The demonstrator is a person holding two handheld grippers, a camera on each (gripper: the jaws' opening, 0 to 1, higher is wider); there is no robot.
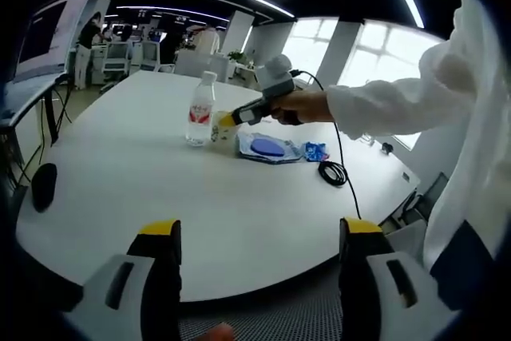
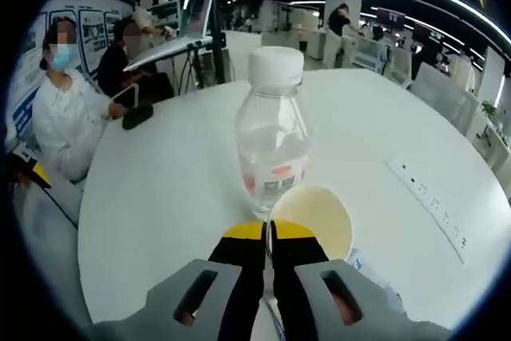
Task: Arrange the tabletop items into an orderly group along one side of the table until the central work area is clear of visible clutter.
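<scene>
The right gripper (image 2: 270, 233), jaws pressed together, pinches the near rim of a paper cup (image 2: 313, 217) beside a water bottle (image 2: 271, 149) on the white table (image 2: 160, 213). The left gripper (image 1: 259, 233) hangs spread at the table edge, well apart.

Seated masked person (image 2: 68, 113) at table's far edge; open laptop (image 2: 188, 17) on stand; desks, chairs (image 1: 120, 57) behind.

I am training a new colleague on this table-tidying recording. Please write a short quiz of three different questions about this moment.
1. True or false: the right gripper is shut on the paper cup rim.
2. What stands touching or just beside the cup? A) water bottle B) laptop C) mug
3. Fill in: the left gripper is ___ and holds nothing.

Key: 1 true; 2 A; 3 open.
</scene>
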